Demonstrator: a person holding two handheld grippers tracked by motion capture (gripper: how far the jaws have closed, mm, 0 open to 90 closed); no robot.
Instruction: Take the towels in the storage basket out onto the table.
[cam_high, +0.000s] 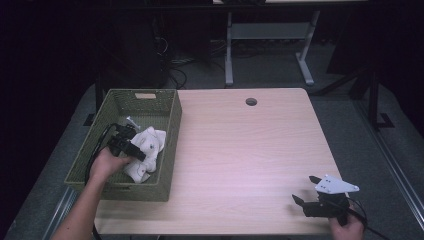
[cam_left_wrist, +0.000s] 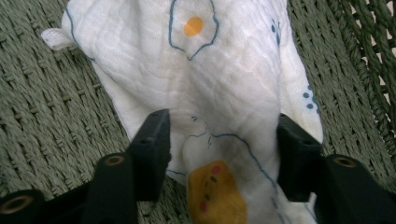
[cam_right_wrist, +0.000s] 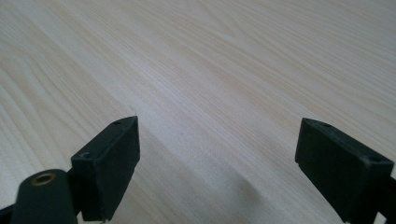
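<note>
A: Cloth (cam_left_wrist: 224, 93) in the basket (cam_high: 165, 145), white with blue outlines and orange patches, lying crumpled on the woven floor toward the right-hand wall.

B: And the left gripper (cam_left_wrist: 222, 154) is down inside with it. Jaws apart, one on each side of a raised fold, and I'd say released, not yet pinching.

A: Agreed, fabric sits between them but nothing looks squeezed. How will it handle?

B: Light, soft and floppy, I'd judge. It'll sag and trail once lifted, so take that bunched ridge between the jaws rather than a loose edge.

A: What's in the way?

B: The basket walls, mostly. They stand high around the cloth, and a dangling corner could drag on the rim. The gripper's own cable (cam_high: 97, 145) loops over the left wall too.

A: Over on the other side?

B: Right gripper (cam_high: 306, 190) hovers low over the table (cam_high: 240, 150) near the front right corner, well apart from the basket. Jaws wide, nothing between them, bare wood underneath.
</note>
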